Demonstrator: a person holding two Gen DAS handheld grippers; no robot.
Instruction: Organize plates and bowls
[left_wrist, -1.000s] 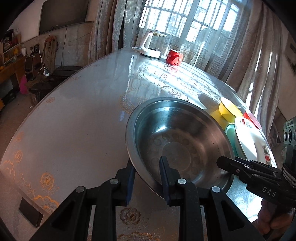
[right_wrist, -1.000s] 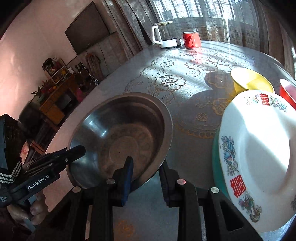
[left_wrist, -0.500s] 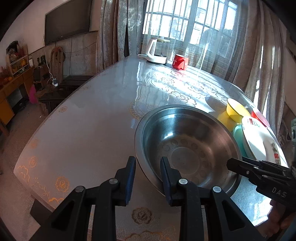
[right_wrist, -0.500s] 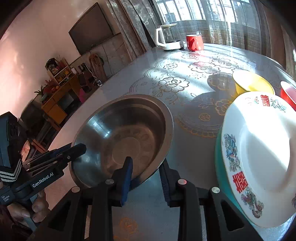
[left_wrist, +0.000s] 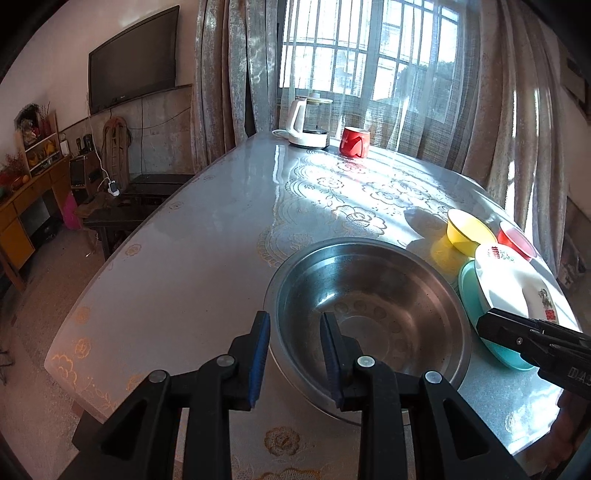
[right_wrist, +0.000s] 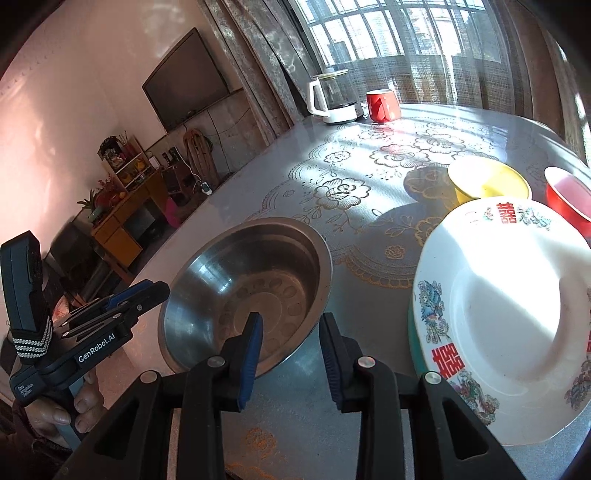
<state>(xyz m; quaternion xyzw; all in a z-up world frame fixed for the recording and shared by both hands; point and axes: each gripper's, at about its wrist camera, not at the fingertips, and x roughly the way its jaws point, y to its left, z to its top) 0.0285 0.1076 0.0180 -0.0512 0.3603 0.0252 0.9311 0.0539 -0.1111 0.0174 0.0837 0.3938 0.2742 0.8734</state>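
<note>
Left wrist view shows the steel bowl (left_wrist: 369, 314) sitting near the front edge of the surface (left_wrist: 207, 258), toward its right end. The left tongs (left_wrist: 295, 343) straddle the bowl's near rim with daylight on both sides, so they look open and grip nothing. The right tongs (right_wrist: 291, 343) also straddle the rim from the other side; their jaws are opening, and the pads do not seem to press the metal.

My worry is the edge: the bowl is light and slick, and a nudge from either pair of tongs could slide it toward the front edge or tip it. A pinch on that thin sloping rim could also slip. Just to the right, a white plate (right_wrist: 509, 314) lies on a teal plate (left_wrist: 476, 317), with a yellow bowl (right_wrist: 487, 181) and a red bowl (right_wrist: 569, 192) behind; a swing could knock them.

The surface wears a glossy flowered cover, sunlit. At its far edge stand a kettle (left_wrist: 306, 125) and a red mug (left_wrist: 354, 142), before curtains (left_wrist: 229, 74). A television (left_wrist: 133, 66) hangs on the left wall.
</note>
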